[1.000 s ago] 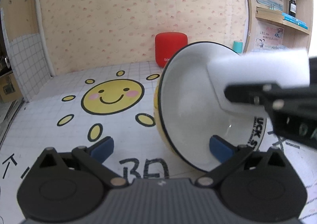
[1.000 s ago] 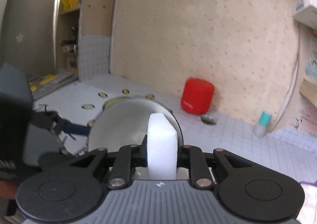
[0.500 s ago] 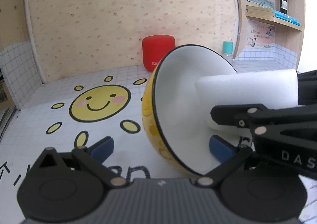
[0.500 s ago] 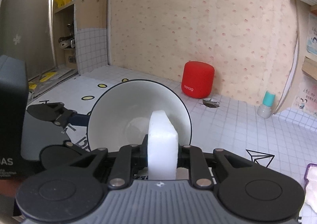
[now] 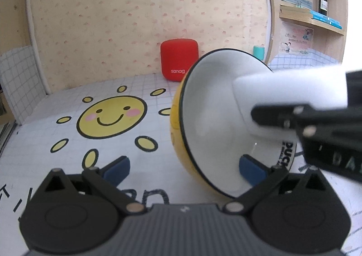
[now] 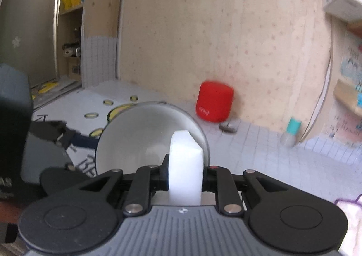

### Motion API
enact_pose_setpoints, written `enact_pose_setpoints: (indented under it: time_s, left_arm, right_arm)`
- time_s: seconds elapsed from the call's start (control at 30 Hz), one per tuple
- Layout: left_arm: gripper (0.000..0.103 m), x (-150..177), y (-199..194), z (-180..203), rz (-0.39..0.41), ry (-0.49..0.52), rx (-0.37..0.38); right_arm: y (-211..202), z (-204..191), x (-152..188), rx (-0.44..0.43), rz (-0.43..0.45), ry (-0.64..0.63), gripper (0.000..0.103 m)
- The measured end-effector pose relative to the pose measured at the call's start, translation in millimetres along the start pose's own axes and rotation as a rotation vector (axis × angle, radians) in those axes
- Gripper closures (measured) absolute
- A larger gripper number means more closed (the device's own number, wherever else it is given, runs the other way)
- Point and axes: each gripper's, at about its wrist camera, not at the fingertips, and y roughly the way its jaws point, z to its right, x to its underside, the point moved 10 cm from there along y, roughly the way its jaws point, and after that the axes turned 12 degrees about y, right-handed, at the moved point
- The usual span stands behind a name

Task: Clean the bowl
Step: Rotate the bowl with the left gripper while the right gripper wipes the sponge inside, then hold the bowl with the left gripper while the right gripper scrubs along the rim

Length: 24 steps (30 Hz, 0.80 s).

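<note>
A yellow bowl with a white inside and black rim stands tilted on its side, its opening turned toward my right gripper. My left gripper is open, its right blue pad inside the bowl's lower rim and its left pad out on the mat. My right gripper is shut on a white sponge block. The sponge reaches into the bowl and touches its inner wall.
A red speaker stands against the back wall behind the bowl. A teal-capped bottle sits at the right by the wall. The mat carries a smiling sun print. Wall shelves hang at the right.
The sponge has shifted inside the bowl, moving up and right in the left wrist view. The right wrist view has swung and is blurred. The bowl stays tilted.
</note>
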Motion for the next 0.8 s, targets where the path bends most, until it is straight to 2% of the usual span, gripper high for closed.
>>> enact_pose_setpoints:
  time_s: [0.13, 0.27, 0.43, 0.8]
  left_arm:
    - [0.000, -1, 0, 2, 0.002, 0.001, 0.003]
    - [0.000, 0, 0, 2, 0.001, -0.002, 0.006]
    - [0.000, -2, 0, 2, 0.000, -0.001, 0.009]
    - [0.000, -9, 6, 12, -0.001, 0.002, 0.023]
  right_arm:
    - [-1, -12, -3, -0.031, 0.002, -0.018, 0.086]
    - [-8, -12, -17, -0.010, 0.057, -0.027, 0.086]
    - [-5, 2, -6, 0.022, 0.026, -0.024, 0.086]
    - [-4, 17, 8, 0.014, -0.016, 0.039, 0.086]
